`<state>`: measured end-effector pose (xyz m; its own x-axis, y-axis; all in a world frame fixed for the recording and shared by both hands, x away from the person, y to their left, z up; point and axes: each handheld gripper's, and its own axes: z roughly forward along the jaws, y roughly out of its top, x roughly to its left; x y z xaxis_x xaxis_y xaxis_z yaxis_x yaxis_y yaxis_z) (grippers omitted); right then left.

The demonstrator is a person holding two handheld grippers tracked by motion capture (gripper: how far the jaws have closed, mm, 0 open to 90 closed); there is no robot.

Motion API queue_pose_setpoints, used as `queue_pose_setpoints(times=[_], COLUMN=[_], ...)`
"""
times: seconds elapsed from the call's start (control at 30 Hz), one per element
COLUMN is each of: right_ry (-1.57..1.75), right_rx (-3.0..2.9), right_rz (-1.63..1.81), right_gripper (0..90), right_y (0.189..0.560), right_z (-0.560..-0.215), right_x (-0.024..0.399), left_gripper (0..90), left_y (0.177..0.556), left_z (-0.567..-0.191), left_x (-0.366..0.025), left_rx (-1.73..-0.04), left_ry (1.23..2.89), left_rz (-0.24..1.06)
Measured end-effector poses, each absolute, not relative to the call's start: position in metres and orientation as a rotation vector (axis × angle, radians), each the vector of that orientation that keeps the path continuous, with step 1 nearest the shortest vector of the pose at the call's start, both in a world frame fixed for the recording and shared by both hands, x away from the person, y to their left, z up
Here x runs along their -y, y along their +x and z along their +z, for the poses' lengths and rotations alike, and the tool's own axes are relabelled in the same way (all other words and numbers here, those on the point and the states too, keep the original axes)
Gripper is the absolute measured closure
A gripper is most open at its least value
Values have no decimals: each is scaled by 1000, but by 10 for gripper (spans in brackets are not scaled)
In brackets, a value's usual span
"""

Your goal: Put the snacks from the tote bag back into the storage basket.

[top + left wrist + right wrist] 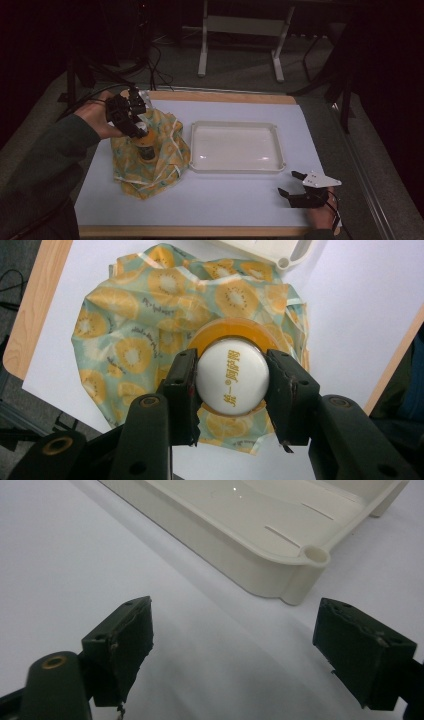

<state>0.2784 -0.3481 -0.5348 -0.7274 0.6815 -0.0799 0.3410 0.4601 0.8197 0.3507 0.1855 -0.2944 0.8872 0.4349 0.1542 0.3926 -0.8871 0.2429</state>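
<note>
A small amber bottle (145,145) with a white cap (231,375) stands upright in a crumpled cloth bag (150,156) printed with orange slices, at the left of the white mat. My left gripper (136,125) (231,390) is shut on the bottle's cap, jaws pressing both sides of it from above. My right gripper (290,184) (235,640) rests open near the mat's front right corner, nothing between its jaws, just in front of the tray's near corner.
An empty cream plastic tray (235,166) (280,575) lies in the middle of the white mat (225,200). The wooden table edge (200,231) runs along the front. Cables and table legs (202,45) stand on the floor beyond.
</note>
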Motion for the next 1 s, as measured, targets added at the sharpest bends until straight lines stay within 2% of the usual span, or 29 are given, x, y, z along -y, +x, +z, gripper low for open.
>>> queue_pose_setpoints(times=[1.0], right_ry=[862], right_rx=[-2318], right_rz=[1169], right_gripper=[160], right_y=[279], right_z=[-535], right_x=[348], left_gripper=[592], left_y=[351], left_z=[-280], left_x=[-141], left_rx=[-511], left_ry=[2904], left_rz=[335])
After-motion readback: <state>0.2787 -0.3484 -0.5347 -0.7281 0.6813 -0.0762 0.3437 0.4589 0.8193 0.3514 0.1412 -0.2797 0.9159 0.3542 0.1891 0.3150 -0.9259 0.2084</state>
